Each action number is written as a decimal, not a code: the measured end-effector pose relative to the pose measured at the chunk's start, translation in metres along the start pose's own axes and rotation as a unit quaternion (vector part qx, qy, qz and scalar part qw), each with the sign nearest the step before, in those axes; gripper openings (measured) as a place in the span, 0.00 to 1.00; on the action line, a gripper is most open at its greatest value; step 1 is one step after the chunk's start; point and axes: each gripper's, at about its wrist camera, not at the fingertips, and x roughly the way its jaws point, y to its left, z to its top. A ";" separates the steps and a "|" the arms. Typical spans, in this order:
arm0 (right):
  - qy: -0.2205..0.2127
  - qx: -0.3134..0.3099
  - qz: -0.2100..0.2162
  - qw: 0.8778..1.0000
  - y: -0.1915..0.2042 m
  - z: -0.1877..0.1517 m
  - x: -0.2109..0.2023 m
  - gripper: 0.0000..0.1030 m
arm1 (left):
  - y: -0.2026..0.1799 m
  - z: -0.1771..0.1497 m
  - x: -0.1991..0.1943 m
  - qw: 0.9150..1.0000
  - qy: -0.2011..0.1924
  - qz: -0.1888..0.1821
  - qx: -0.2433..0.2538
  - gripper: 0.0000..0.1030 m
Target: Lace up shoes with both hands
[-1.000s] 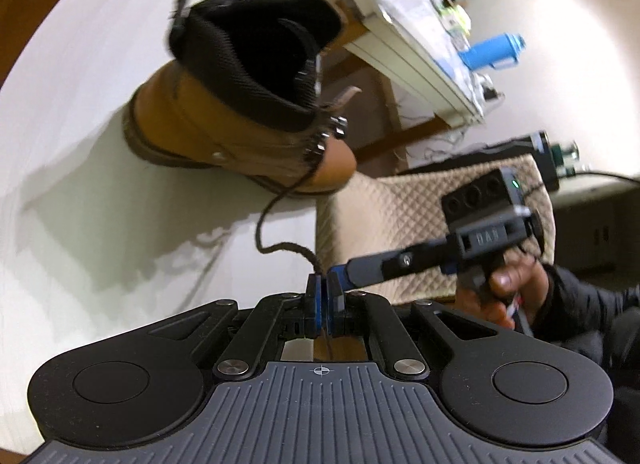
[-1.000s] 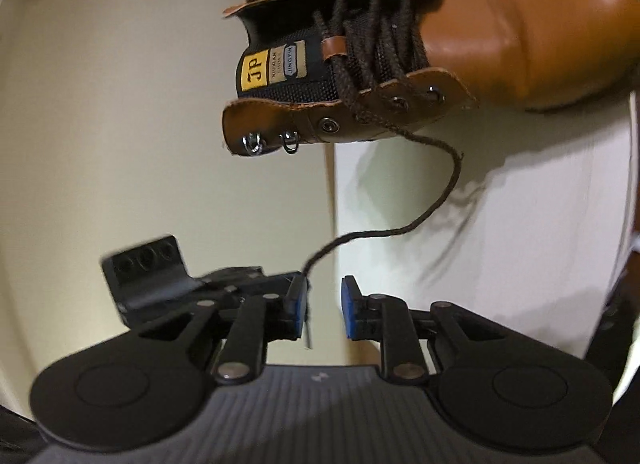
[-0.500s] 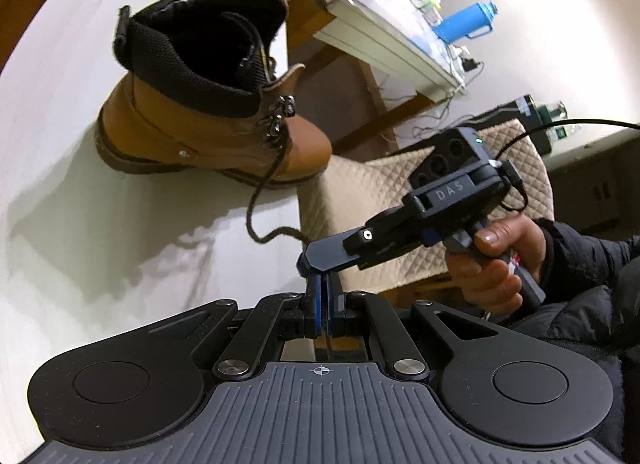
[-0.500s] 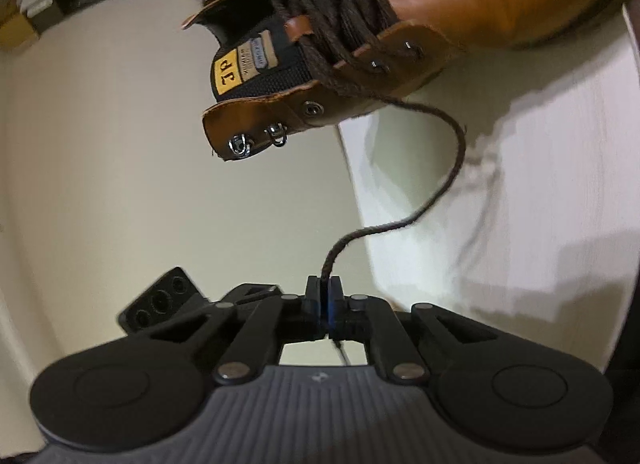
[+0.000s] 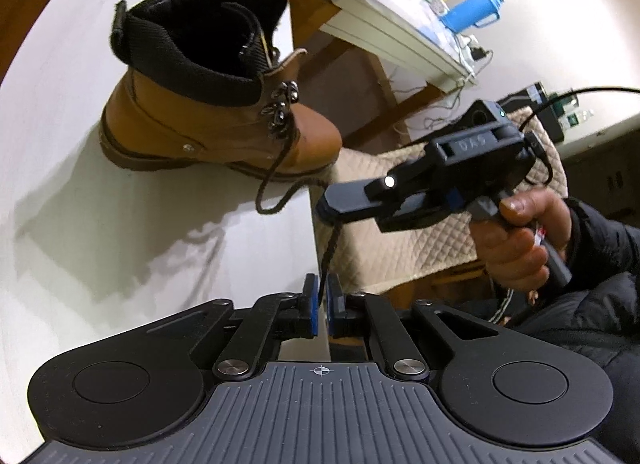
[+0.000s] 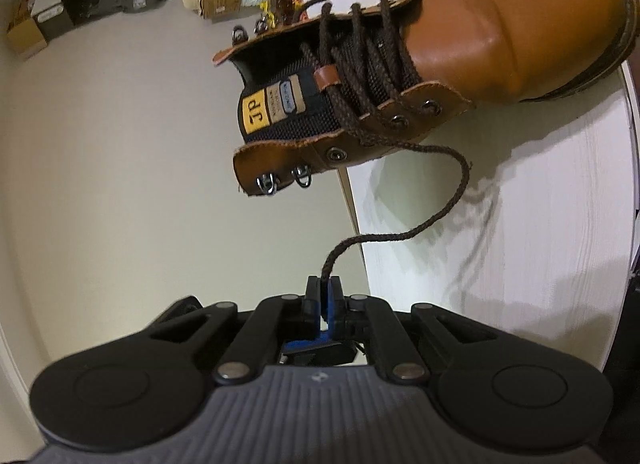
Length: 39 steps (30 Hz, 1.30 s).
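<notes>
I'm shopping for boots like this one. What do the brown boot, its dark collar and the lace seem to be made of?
Boot: looks like smooth tan leather, slightly glossy; the toe shows a soft highlight and the eyelet flaps have raw cut edges.
Collar: seems a black woven or mesh fabric over padding, matte and thick-rimmed.
Lace: dark brown braided cord, probably cotton or synthetic; the plaited texture is visible.

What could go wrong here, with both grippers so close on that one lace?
The right gripper pinches only a short bit of the lace, so a tug could pull it free. The left gripper is closing on the lace's tip just beside it, so the fingers might bump. The boot stands at the table edge; a hard pull could drag it off.
</notes>
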 end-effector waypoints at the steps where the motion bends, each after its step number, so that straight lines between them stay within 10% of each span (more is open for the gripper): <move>1: -0.002 0.002 0.000 1.000 -0.002 0.000 -0.003 0.04 | -0.001 0.000 0.000 1.000 0.000 0.003 0.005 0.02; 26: 0.013 0.001 -0.007 1.000 -0.007 -0.005 -0.009 0.17 | -0.029 0.010 0.014 0.996 0.034 0.030 0.072 0.02; 39: -0.023 -0.054 -0.005 0.998 0.024 0.002 -0.030 0.03 | -0.031 0.017 0.016 0.997 0.024 0.029 0.067 0.03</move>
